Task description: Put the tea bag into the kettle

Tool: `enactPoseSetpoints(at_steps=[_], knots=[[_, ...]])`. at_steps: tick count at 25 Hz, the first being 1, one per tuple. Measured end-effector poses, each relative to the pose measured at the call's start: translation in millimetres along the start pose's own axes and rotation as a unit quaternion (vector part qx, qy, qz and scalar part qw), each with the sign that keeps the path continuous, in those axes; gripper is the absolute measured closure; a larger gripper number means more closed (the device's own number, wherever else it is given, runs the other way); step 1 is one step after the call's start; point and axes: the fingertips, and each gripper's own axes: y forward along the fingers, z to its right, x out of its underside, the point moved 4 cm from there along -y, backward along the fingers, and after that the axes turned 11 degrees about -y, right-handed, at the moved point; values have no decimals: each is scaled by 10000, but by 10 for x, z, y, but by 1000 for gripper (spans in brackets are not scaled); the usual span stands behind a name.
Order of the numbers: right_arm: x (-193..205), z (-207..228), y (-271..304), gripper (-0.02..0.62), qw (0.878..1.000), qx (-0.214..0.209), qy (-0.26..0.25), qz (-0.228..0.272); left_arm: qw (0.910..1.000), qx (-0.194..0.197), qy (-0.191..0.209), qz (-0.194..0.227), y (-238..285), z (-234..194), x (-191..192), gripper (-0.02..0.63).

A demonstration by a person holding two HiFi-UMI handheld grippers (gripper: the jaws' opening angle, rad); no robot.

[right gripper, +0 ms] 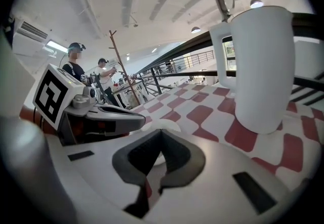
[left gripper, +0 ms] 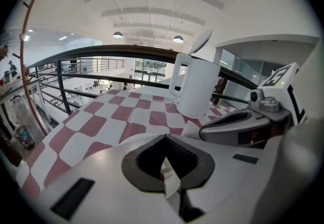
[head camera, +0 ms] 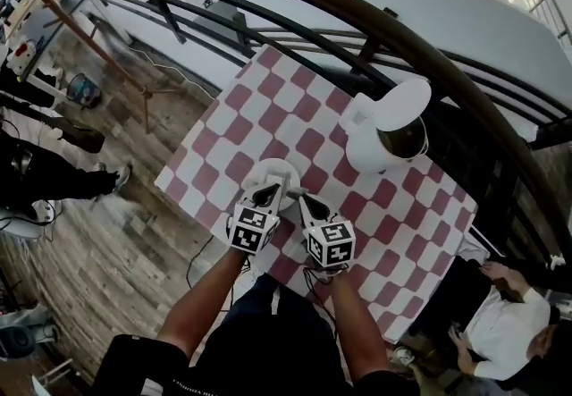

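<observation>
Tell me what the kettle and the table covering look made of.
Kettle: likely glossy white plastic or enamelled metal; smooth, evenly white walls, darker inside. Table covering: probably a matte cloth or vinyl sheet, printed in red and white checks, lying flat.

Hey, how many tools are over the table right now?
2. The left tool is over the white dish near the table's front edge, shut on a tea bag; the right tool is just beside it, shut.

One kettle [head camera: 368, 151], one white dish [head camera: 284, 169], one checkered table [head camera: 268, 108].
</observation>
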Motion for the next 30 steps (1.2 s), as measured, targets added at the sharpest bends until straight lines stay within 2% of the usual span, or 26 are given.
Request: enactPoseSetpoints(at_steps=[8, 17, 25, 30], knots=[[-23, 391, -384, 580, 9980, 538, 225, 247, 9982, 429, 423, -65, 276, 457, -234, 607], [-134, 763, -867, 580, 9910, 1156, 405, 548, 9923, 900, 847, 65, 424, 1016, -613, 607], [-440, 993, -1320, 580, 9810, 1625, 329, 1008, 9847, 1178, 1222, 399, 360, 1454, -1073, 607], [-747, 1122, -1521, 580, 9728, 1837, 218, 1395, 9801, 1198, 1413, 709, 291, 1533, -1417, 607]])
